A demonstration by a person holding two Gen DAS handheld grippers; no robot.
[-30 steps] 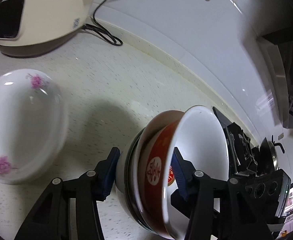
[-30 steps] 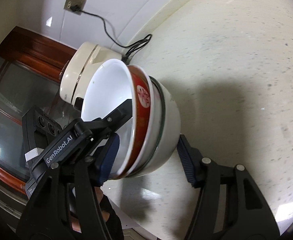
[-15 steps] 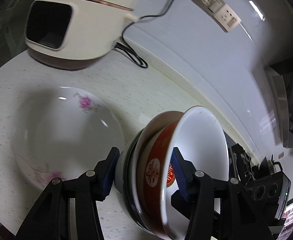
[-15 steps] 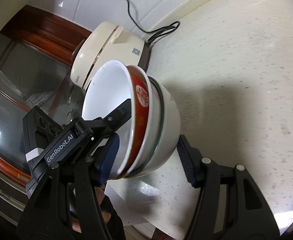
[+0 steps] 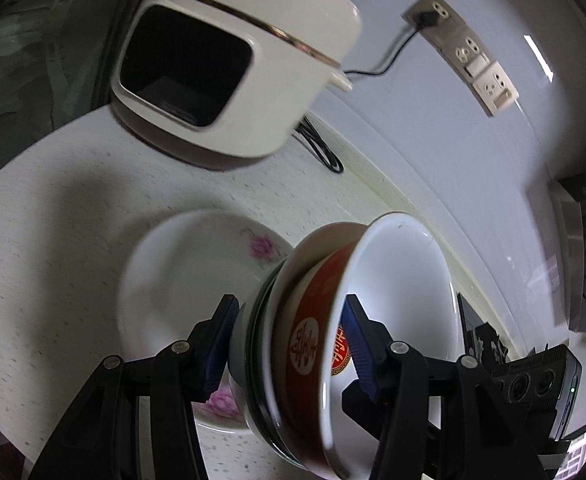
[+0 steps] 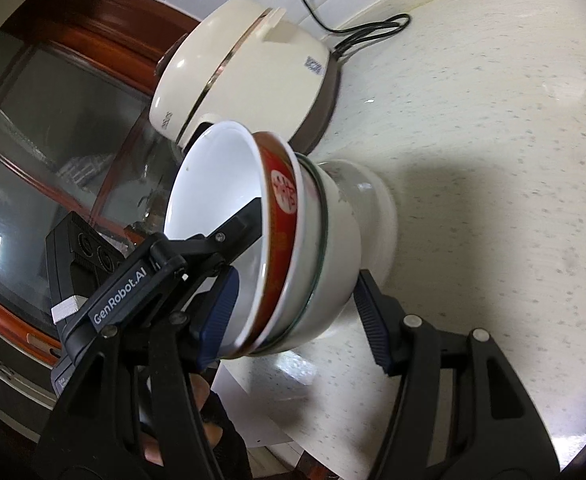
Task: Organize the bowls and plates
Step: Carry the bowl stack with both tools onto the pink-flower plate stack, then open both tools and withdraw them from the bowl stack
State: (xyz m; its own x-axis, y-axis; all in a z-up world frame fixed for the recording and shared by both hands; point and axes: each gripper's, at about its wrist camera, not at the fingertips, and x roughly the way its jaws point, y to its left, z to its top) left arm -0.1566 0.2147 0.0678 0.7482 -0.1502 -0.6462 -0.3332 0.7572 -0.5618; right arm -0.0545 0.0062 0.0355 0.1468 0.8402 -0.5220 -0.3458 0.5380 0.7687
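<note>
A nested stack of bowls (image 5: 313, 344), red one with a white emblem on top of white ones, is held tilted on its side in the air. My left gripper (image 5: 289, 344) is shut across it, one finger inside the top bowl, one on the bottom. My right gripper (image 6: 297, 312) clamps the same stack (image 6: 305, 248) from the opposite side, with the left gripper's finger (image 6: 229, 232) showing inside the bowl. A white plate with pink flowers (image 5: 189, 280) lies on the speckled counter (image 5: 45, 248) just behind and below the stack.
A cream rice cooker (image 5: 229, 72) stands at the back of the counter by the wall, also in the right wrist view (image 6: 245, 80), with its black cord (image 5: 321, 148). Wall sockets (image 5: 477, 68) are above. A wood-framed glass door (image 6: 53, 120) is beside the counter end.
Both grippers have carried the bowl stack toward the rice cooker and the flowered plate; the plate now sits right behind the stack. The grip has not changed.
</note>
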